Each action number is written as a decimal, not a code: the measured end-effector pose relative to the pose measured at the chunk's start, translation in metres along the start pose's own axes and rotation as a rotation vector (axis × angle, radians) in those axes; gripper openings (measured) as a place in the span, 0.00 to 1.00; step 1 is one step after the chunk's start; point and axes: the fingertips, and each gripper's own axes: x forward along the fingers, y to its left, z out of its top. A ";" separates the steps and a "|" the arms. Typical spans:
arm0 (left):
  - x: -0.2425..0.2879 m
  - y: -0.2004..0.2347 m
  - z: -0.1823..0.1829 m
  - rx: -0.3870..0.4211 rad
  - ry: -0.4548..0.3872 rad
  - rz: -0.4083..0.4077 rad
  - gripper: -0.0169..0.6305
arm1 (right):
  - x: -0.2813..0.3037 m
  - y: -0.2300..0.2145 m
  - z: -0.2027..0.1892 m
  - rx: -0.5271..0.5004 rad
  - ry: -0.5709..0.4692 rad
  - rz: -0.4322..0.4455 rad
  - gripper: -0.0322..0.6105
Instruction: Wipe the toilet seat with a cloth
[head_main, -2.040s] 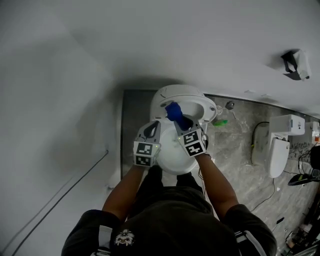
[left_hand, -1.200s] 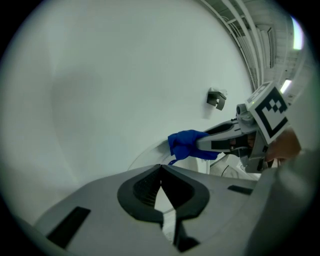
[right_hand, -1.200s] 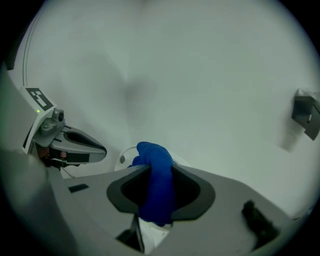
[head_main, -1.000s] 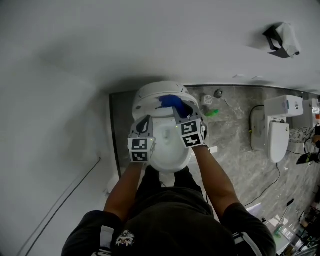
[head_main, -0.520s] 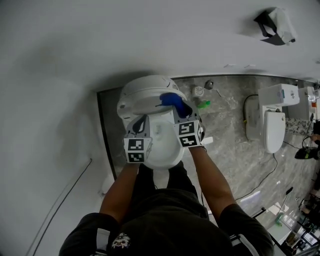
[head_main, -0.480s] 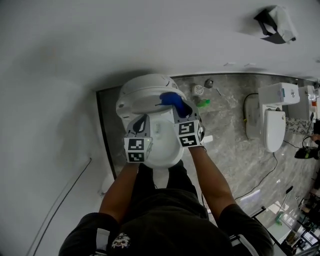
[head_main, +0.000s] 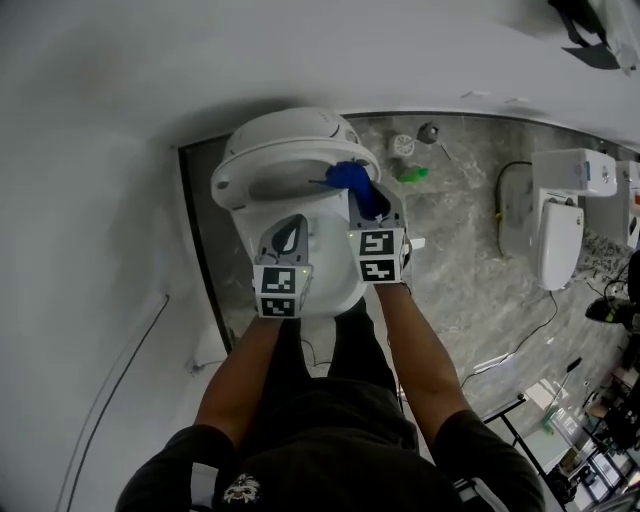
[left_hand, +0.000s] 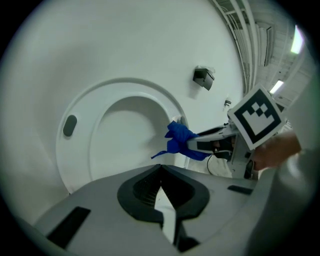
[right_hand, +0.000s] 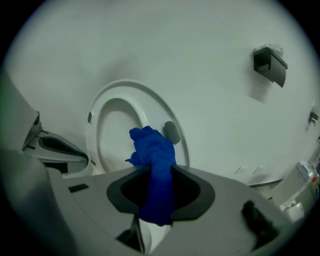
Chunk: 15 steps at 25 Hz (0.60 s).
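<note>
The white toilet's seat (head_main: 236, 182) stands raised against the wall, above the open bowl (head_main: 335, 285). My right gripper (head_main: 366, 203) is shut on a bunched blue cloth (head_main: 350, 178), which pokes out past its tips close to the right side of the raised seat. In the right gripper view the cloth (right_hand: 152, 155) hangs before the seat ring (right_hand: 100, 112); I cannot tell if it touches. My left gripper (head_main: 291, 233) is shut and empty, over the bowl's left half. From the left gripper view the shut jaws (left_hand: 161, 170) point at the seat ring (left_hand: 87, 150), with the cloth (left_hand: 181, 142) to the right.
A dark paper holder (right_hand: 270, 64) hangs on the wall to the right. A second white toilet (head_main: 562, 215) and cables lie on the grey stone floor, with a green object (head_main: 414, 174) by the toilet's base. A thin cable (head_main: 120, 350) runs along the left wall.
Both grippers have come down and forward toward the toilet together. The right gripper still holds the blue cloth, now nearer the raised seat. The left stays shut.
</note>
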 end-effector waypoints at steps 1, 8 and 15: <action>0.003 0.000 -0.005 -0.002 0.004 0.000 0.04 | 0.004 -0.002 -0.006 0.006 0.006 -0.002 0.23; 0.027 0.016 -0.040 -0.014 0.032 0.012 0.04 | 0.030 -0.005 -0.056 0.037 0.067 -0.008 0.23; 0.043 0.035 -0.074 -0.020 0.074 0.031 0.04 | 0.051 -0.001 -0.102 0.080 0.142 -0.011 0.23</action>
